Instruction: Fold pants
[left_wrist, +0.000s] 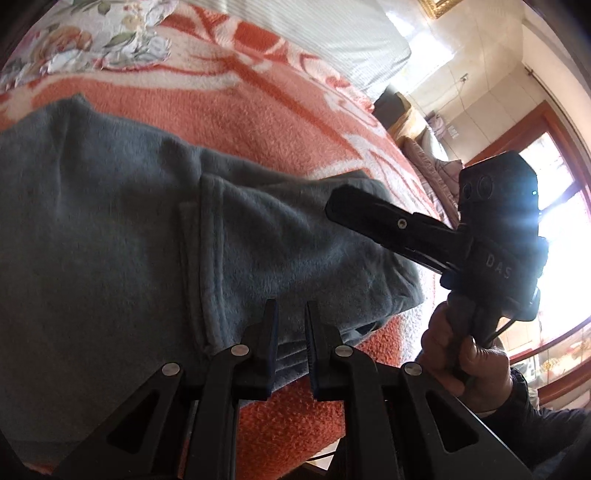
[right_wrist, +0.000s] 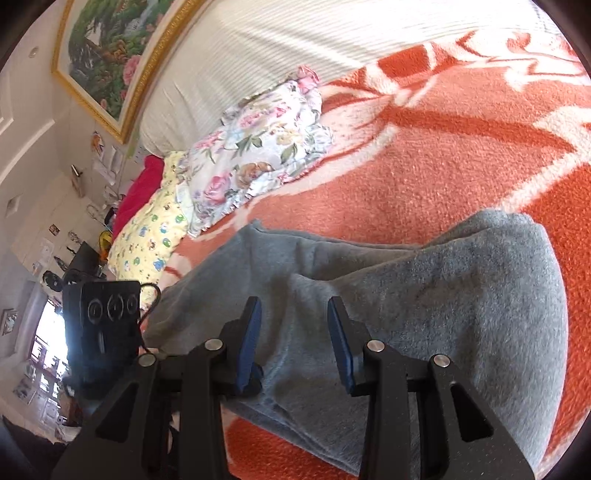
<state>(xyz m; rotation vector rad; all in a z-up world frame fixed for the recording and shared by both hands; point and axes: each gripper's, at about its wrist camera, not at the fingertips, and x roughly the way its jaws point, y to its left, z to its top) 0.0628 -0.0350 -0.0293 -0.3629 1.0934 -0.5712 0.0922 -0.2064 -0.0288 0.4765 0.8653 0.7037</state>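
Grey pants (right_wrist: 388, 295) lying part-folded on orange blanket (right_wrist: 443, 166) | left gripper (left_wrist: 291, 332) hovering nearly closed, apparently gripping nothing | right gripper (right_wrist: 293, 332) standing part open, empty over cloth | advice: aligning edges squarely before pressing the fold.

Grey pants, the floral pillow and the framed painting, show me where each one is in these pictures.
grey pants (right_wrist: 443, 295): right wrist view, on the top folded layer.
floral pillow (right_wrist: 255, 158): right wrist view, on the middle of its printed face.
framed painting (right_wrist: 110, 44): right wrist view, on the painted picture inside the gold frame.
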